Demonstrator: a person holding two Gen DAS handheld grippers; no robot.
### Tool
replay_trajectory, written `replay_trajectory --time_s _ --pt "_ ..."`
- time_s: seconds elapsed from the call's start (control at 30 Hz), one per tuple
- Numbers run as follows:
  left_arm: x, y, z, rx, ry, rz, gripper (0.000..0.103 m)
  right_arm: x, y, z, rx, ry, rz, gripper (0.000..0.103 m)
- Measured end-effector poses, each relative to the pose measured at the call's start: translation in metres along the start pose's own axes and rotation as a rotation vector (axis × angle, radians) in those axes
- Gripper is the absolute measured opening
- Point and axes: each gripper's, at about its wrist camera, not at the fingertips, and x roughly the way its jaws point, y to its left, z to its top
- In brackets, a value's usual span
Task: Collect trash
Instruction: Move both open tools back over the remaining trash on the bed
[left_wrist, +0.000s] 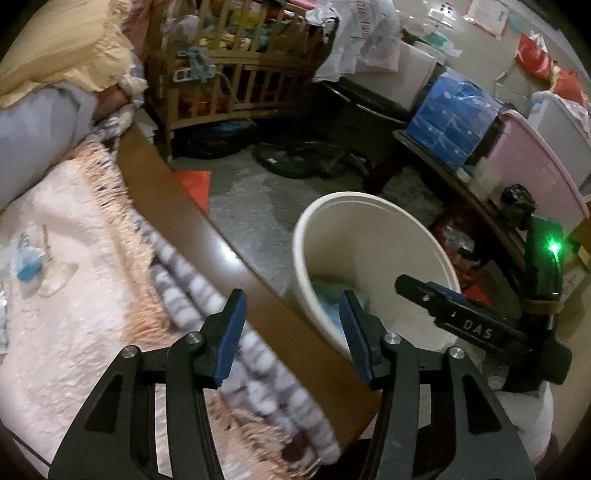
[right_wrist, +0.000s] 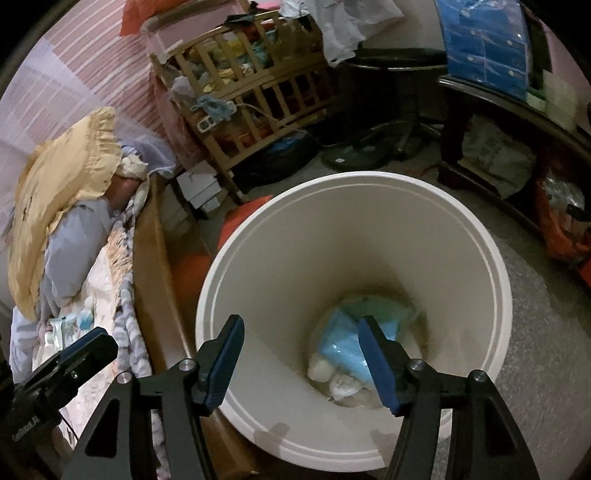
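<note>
Here the right hand-held gripper (right_wrist: 301, 363) hangs over the mouth of the cream waste bin (right_wrist: 495, 258), its blue pads parted about halfway with nothing between them; the left hand-held gripper (left_wrist: 291, 332) is likewise part open and empty, poised above the wooden bed rail (left_wrist: 192, 218) between the bed and the bin. Trash already collected, blue wrappers (right_wrist: 351, 343) and pale crumpled wads (right_wrist: 343, 384), lies at the bottom of the bin, which stands upright on the floor, mouth up, its long axis vertical, just beside the rail. More litter, a small blue-and-white packet (left_wrist: 27, 264), rests on the pink bedspread (left_wrist: 74, 332) well to the left of the left gripper; blur hides its exact shape and orientation, though it appears to lie flat. The step in hand is probably the return for the next piece: swing the left gripper over the packet, widen the pads, descend across the packet's narrower side, pinch the wrapper without snagging the fringe, and carry it fully past the rim before letting go.
</note>
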Motion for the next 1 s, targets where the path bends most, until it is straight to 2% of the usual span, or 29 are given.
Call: replay_trajectory --time_s 0.2,0.47,1.0 --pt "-0.017 0.017 -0.011 -0.009 -0.015 0.080 0.050 -0.002 0.020 -0.006 -0.045 0.003 0.023 0.065" --pt "-0.044 0.050 -0.025 -0.054 -0.037 0.148 0.050 -0.004 0.061 -0.017 -0.126 0.015 0.066 0.065" --pt "-0.110 0.148 -0.067 -0.194 -0.064 0.338 0.056 0.015 0.185 -0.062 -0.357 0.097 0.206 0.068"
